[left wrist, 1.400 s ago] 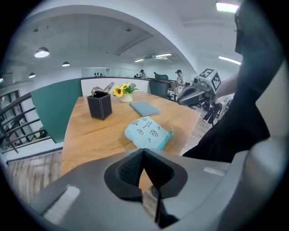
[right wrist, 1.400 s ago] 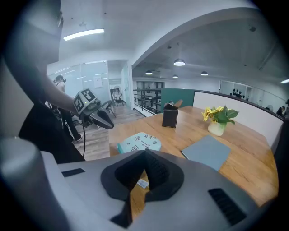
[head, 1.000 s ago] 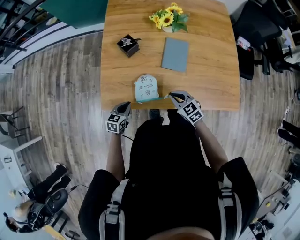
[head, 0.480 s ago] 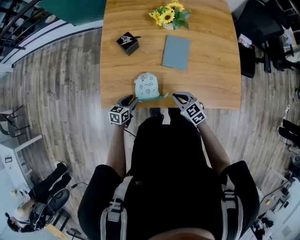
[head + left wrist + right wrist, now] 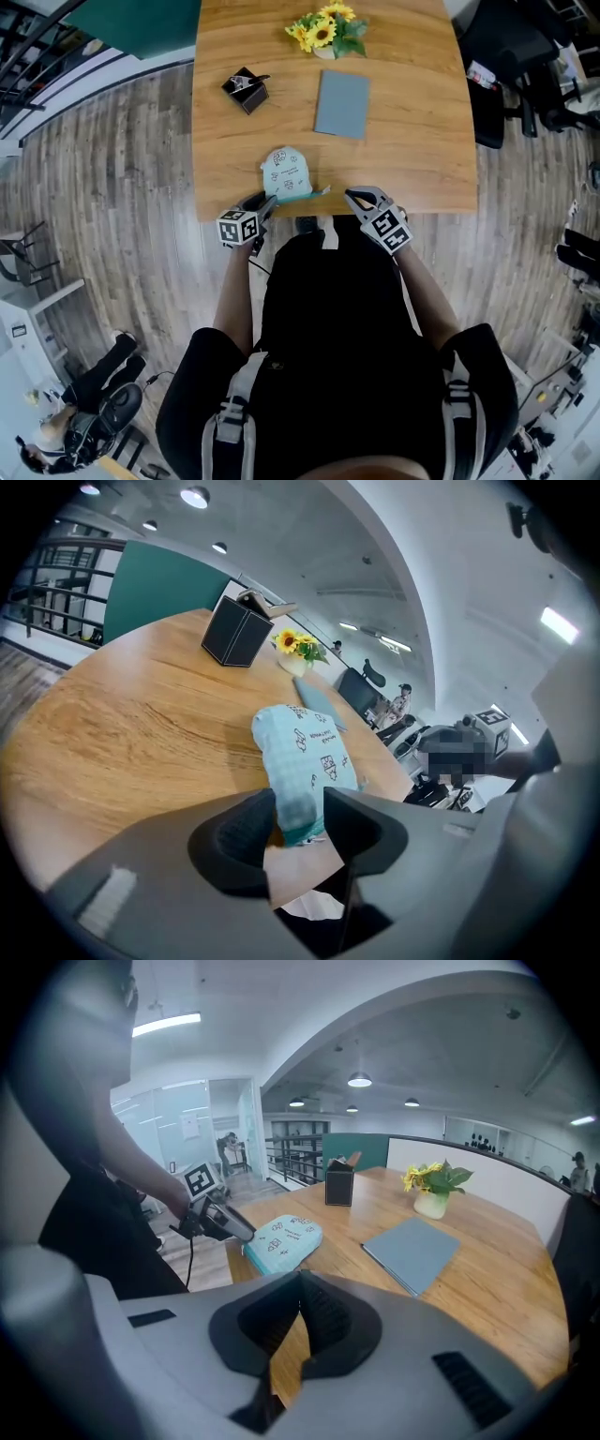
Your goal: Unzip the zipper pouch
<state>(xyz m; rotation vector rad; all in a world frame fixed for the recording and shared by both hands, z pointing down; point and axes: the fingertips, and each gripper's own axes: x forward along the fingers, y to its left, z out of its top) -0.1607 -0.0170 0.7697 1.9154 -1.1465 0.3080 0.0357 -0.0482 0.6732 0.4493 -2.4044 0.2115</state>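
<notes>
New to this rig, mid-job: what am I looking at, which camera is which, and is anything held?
No robot: a person at a wooden table holds a two-jaw gripper in each hand. The top-down picture comes from a head camera; the other two cameras ride on the grippers, looking along their jaws. On the table lie a light blue zipper pouch, a grey notebook, a black box and potted sunflowers. The left gripper is opening its jaws, the pouch's near end between them, not clamped. The right gripper is shut and empty, right of the pouch.
</notes>
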